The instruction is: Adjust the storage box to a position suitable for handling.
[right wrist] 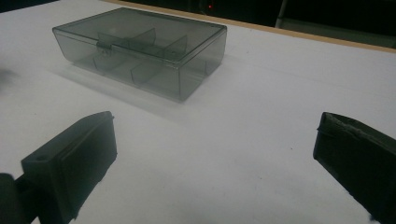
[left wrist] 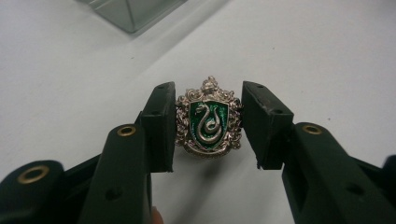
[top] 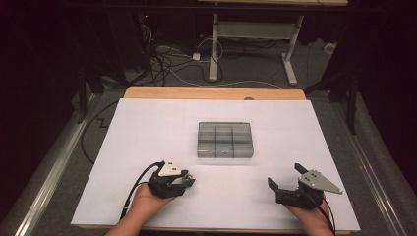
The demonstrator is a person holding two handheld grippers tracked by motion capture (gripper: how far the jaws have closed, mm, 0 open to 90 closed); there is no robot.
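The left tool pinches a green snake badge just above the white desk. The right tool is spread wide, holding nothing. The grey box sits shut, farther back between them.

You see a silver badge with green shield and silver snake, black jaws, smoky grey box, white sheet.

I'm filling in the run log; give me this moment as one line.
left tool: shut on crest pin | right tool: open, holding nothing | compartment box: lid closed, mid-table, untouched
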